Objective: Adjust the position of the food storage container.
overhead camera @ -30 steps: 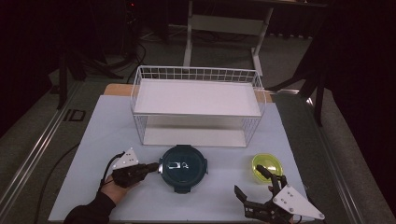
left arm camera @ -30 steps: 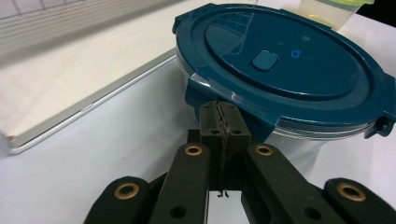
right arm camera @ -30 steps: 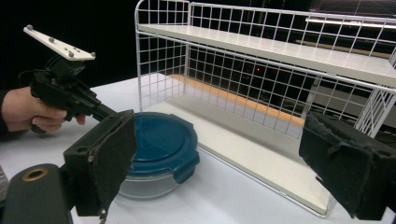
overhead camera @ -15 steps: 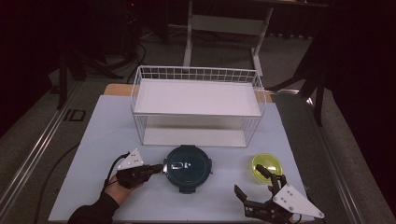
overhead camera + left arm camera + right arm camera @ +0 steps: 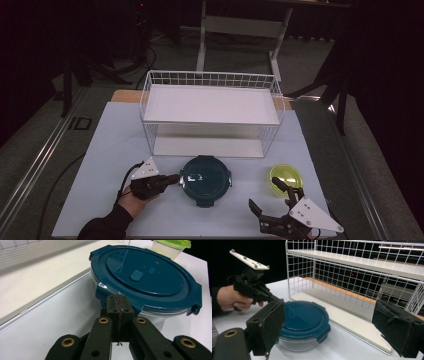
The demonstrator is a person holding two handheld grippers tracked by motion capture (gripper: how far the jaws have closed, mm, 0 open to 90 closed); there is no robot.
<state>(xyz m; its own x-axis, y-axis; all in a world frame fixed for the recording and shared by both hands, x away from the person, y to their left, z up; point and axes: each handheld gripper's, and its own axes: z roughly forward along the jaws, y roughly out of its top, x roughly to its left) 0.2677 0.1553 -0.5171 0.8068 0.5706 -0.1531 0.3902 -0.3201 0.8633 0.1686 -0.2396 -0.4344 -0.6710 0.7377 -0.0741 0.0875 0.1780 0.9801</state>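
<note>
A white table [image 5: 115, 150] carries a white wire shelf rack [image 5: 212, 117] at its far side, beyond both tongs. A round teal-lidded glass container [image 5: 205, 179] sits just past the left gripper [image 5: 172, 178] tips. A small green-lidded tub [image 5: 287, 179] stands just beyond the right gripper [image 5: 272, 197].

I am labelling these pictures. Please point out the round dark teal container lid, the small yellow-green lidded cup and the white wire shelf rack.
round dark teal container lid [image 5: 205, 176], high view, lid centre
small yellow-green lidded cup [image 5: 286, 176], high view, its lid
white wire shelf rack [image 5: 210, 103], high view, upper shelf board
</note>
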